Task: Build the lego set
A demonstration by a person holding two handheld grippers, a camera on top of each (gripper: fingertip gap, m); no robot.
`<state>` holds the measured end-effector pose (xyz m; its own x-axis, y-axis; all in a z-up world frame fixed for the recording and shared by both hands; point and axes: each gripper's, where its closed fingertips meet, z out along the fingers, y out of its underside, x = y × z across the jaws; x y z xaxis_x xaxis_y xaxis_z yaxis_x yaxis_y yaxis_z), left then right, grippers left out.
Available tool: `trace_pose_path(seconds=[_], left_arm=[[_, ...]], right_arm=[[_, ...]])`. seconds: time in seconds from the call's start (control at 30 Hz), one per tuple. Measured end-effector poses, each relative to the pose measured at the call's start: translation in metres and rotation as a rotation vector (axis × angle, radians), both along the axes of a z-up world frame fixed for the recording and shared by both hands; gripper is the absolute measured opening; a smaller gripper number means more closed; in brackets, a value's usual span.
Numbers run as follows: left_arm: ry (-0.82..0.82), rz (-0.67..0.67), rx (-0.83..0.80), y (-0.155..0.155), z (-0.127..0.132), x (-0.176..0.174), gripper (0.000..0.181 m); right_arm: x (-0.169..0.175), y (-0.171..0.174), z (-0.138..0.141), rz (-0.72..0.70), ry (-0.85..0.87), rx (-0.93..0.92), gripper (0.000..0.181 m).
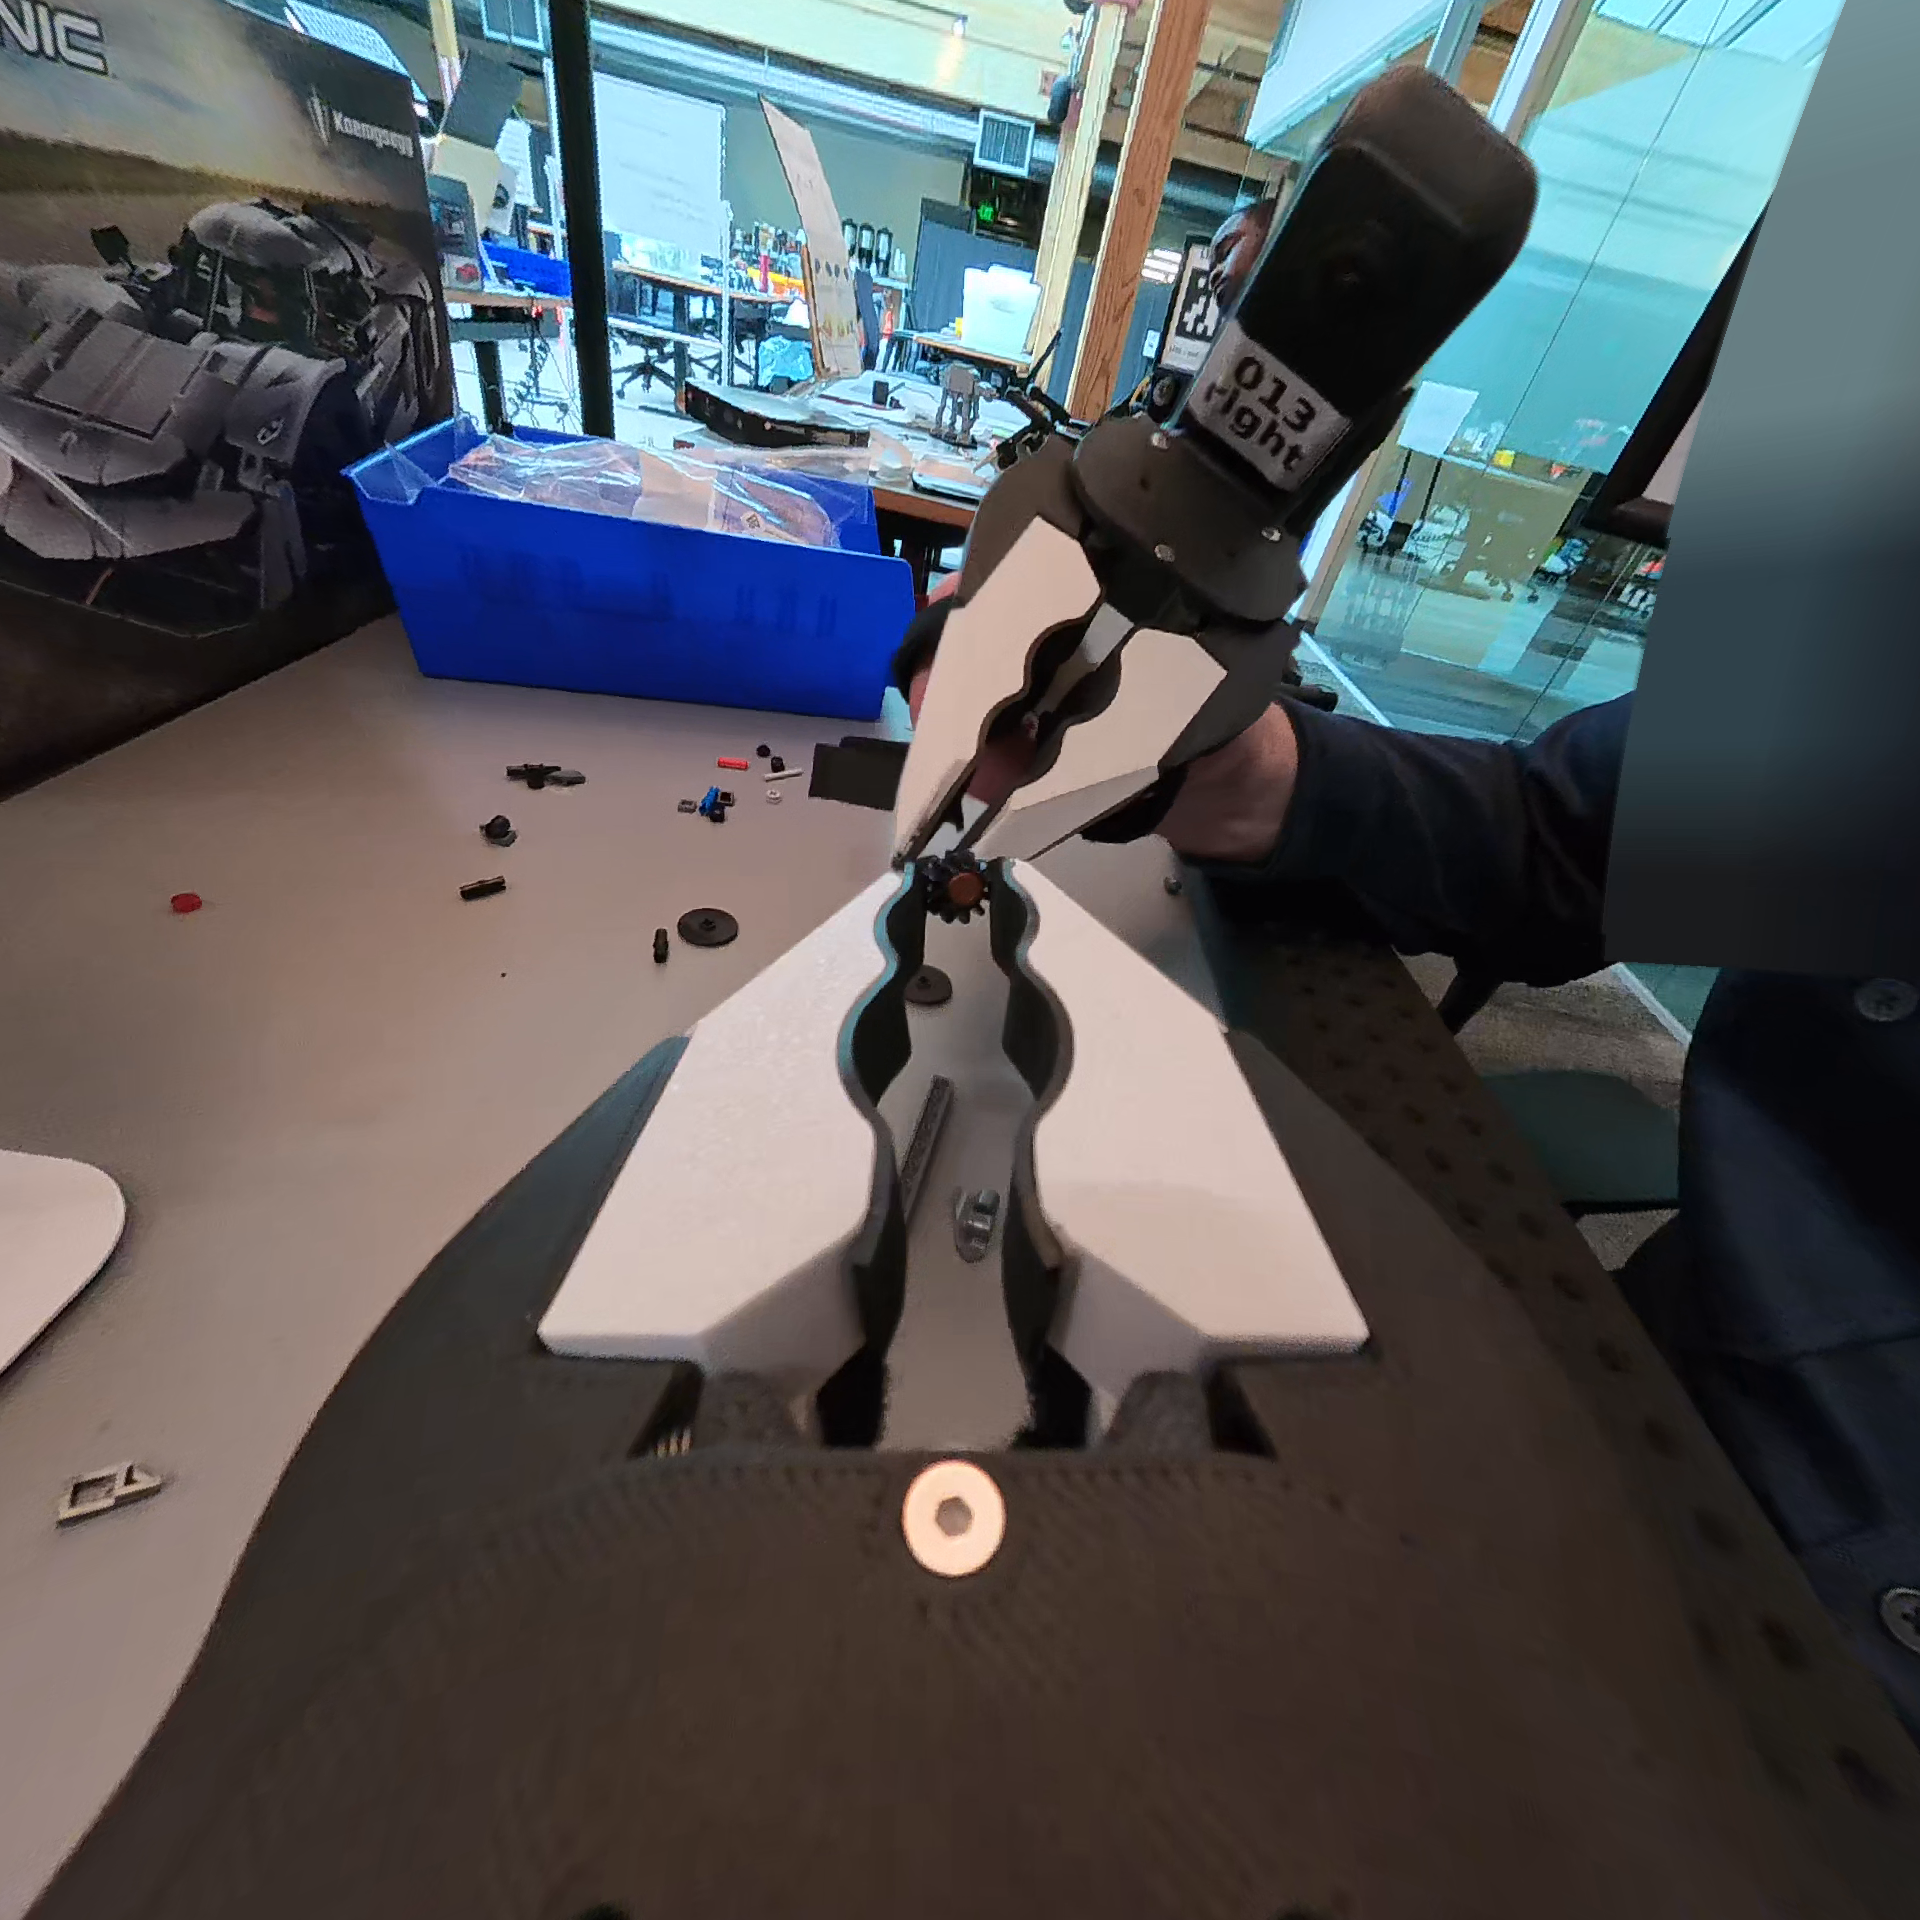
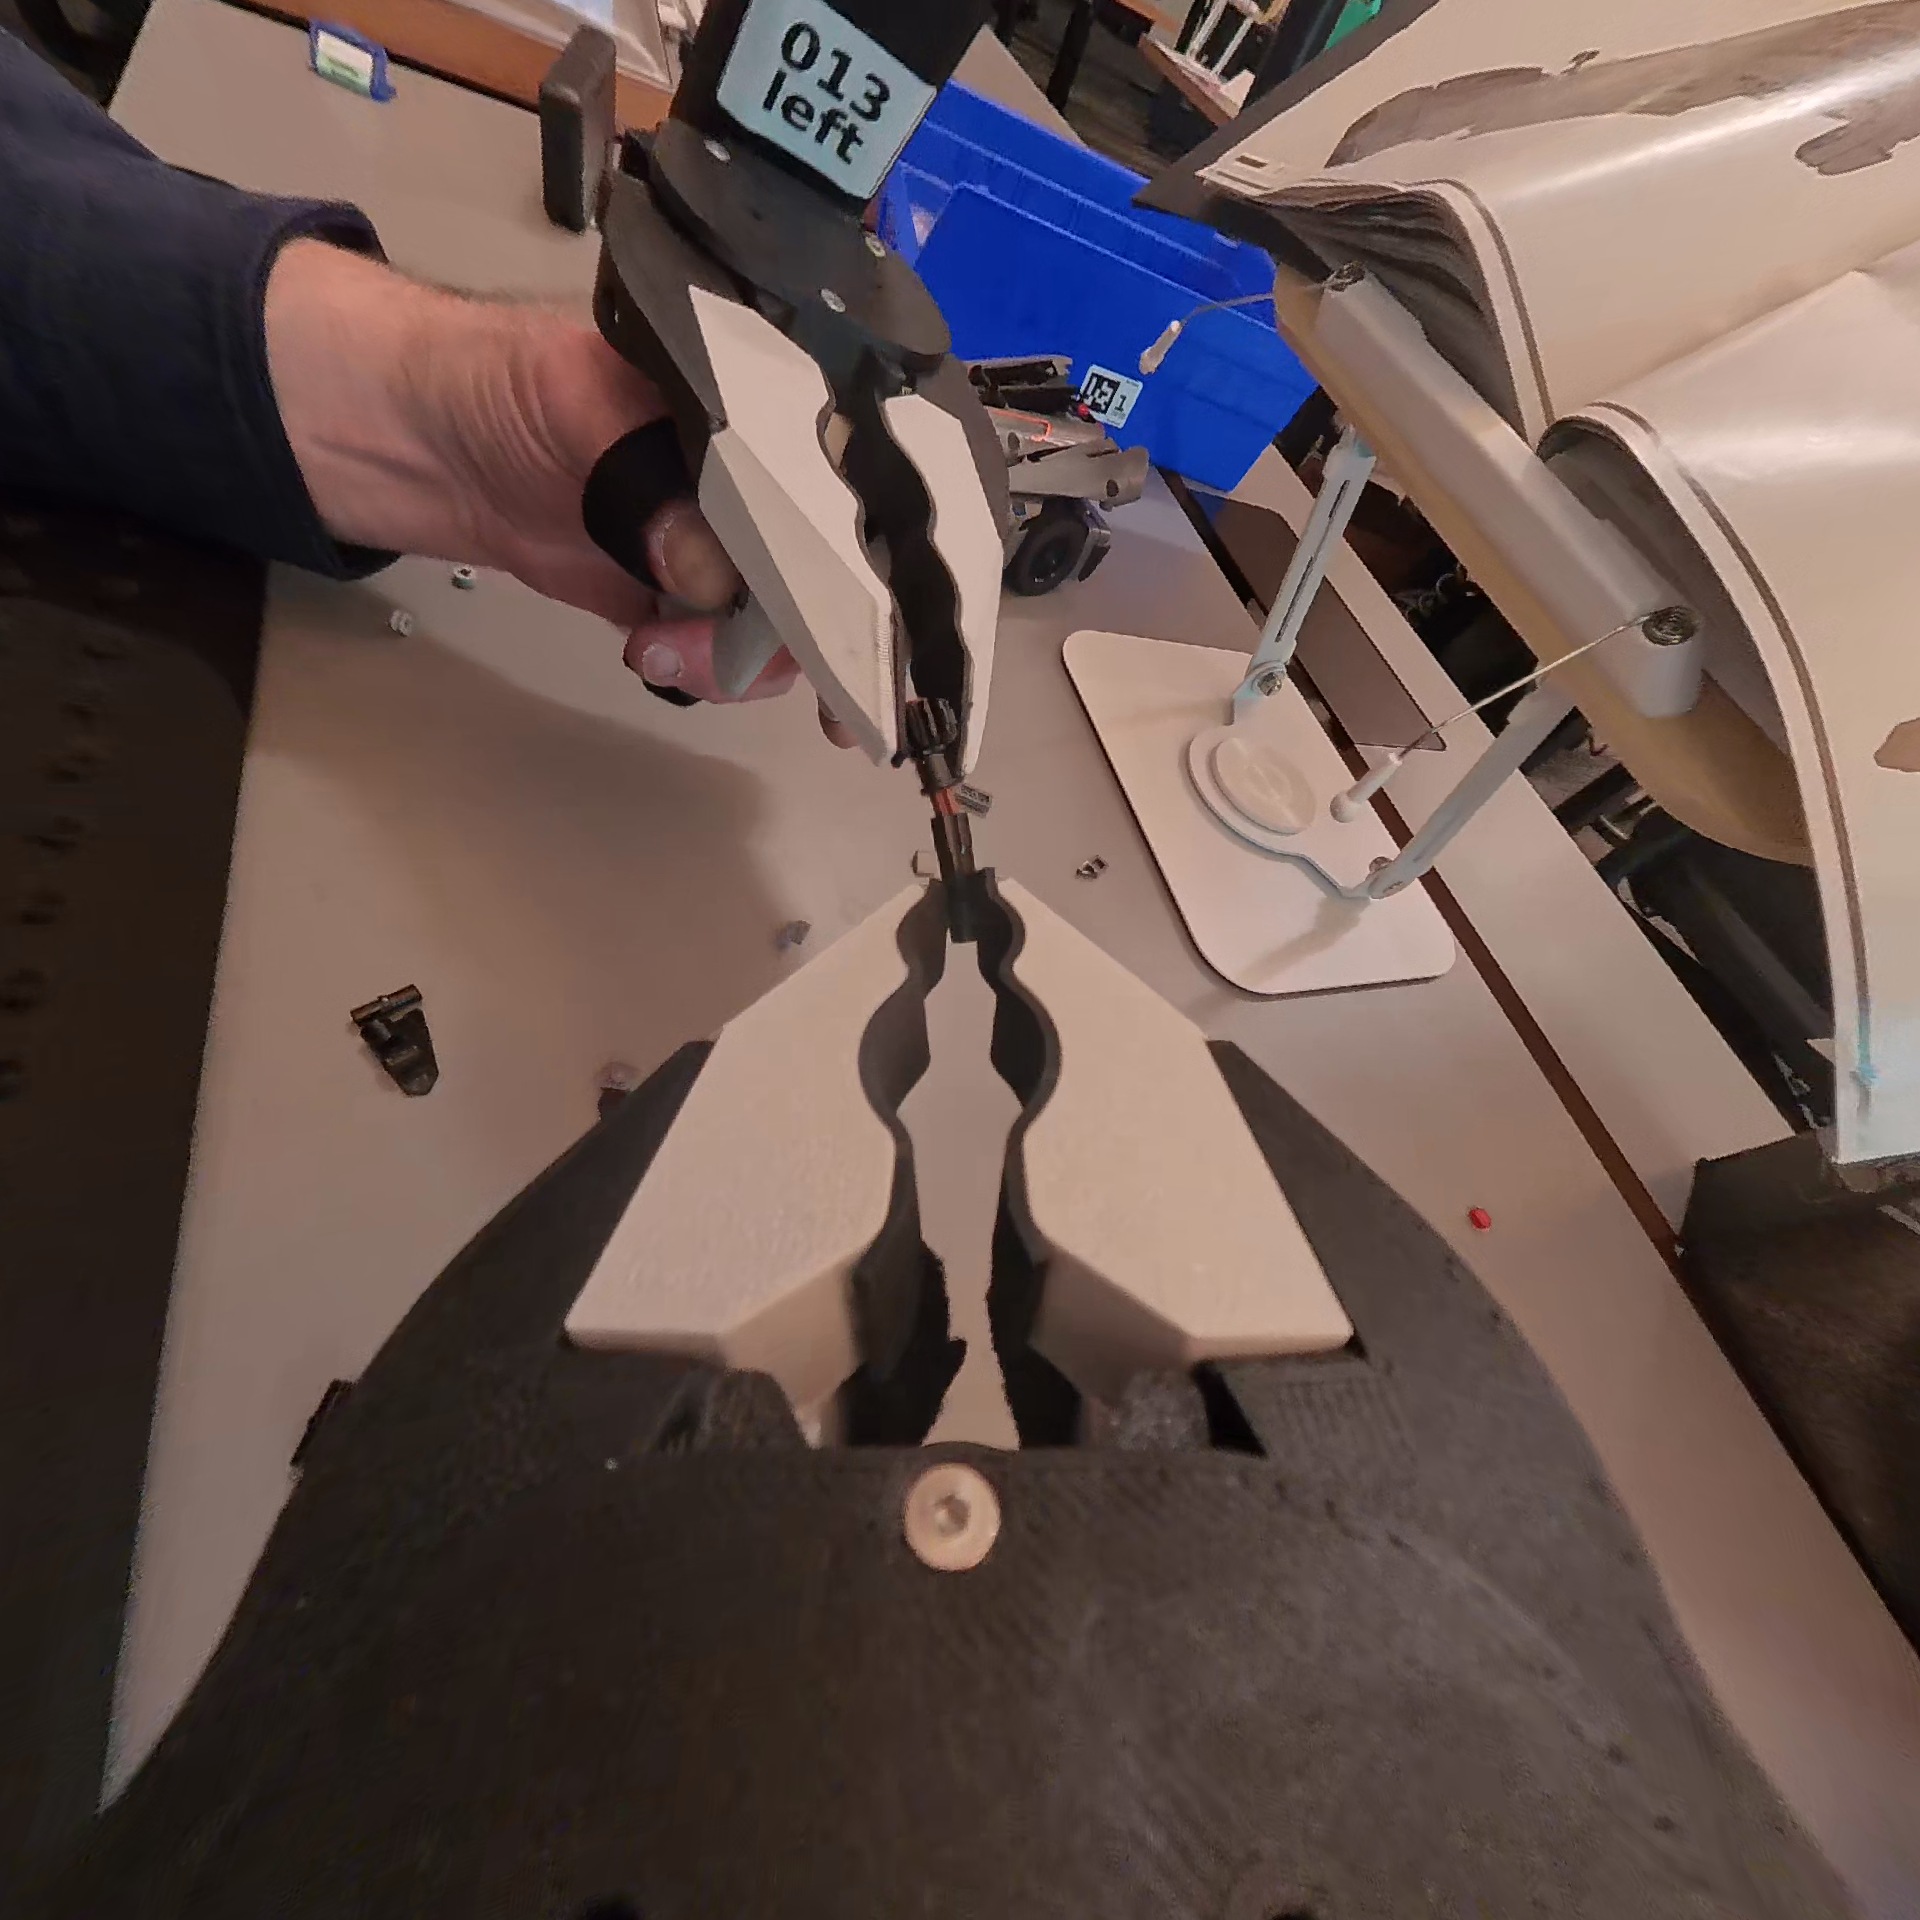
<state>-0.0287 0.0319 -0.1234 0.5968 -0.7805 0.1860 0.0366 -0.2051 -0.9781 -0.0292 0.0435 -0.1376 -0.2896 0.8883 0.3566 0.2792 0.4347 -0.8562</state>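
Note:
A small black gear (image 1: 954, 896) with an orange axle end sits between the fingertips of my left gripper (image 1: 956, 883), which is shut on it above the grey table (image 1: 312, 1039). In the right wrist view the gear (image 2: 928, 727) is on a short axle assembly (image 2: 951, 821) of black pieces with an orange band. My right gripper (image 2: 966, 906) is shut on the black piece at the assembly's other end. The two grippers meet tip to tip: the right gripper (image 1: 940, 847) comes in from the upper right, and the left gripper (image 2: 928, 743) comes in from above.
A blue bin (image 1: 644, 613) with plastic bags stands behind. Loose small pieces (image 1: 707, 800) and a red piece (image 1: 185, 902) lie on the table. A grey axle (image 1: 925, 1143) lies under my left gripper. A white stand (image 2: 1247, 831) holds a booklet (image 2: 1558, 208). A part-built model (image 2: 1060, 457) sits nearby. Only a small space, under 4 cm, lies between the two pairs of fingers.

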Motion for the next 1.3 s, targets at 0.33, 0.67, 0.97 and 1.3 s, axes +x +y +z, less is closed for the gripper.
trace_pose_path(seconds=[0.33, 0.67, 0.97, 1.3], left_arm=[[0.129, 0.033, -0.048, 0.003, -0.016, -0.001, 0.011], [0.231, 0.057, -0.128, 0.008, -0.042, -0.004, 0.011], [0.235, 0.057, -0.199, 0.015, -0.064, -0.006, 0.011], [0.326, 0.049, -0.276, 0.018, -0.089, -0.006, 0.011]], right_arm=[[-0.002, 0.004, -0.015, -0.044, -0.071, 0.134, 0.002], [-0.006, 0.01, -0.042, -0.067, -0.178, 0.169, 0.002], [-0.011, 0.014, -0.069, -0.054, -0.26, 0.093, 0.002], [-0.014, 0.011, -0.097, -0.034, -0.376, 0.027, 0.002]])
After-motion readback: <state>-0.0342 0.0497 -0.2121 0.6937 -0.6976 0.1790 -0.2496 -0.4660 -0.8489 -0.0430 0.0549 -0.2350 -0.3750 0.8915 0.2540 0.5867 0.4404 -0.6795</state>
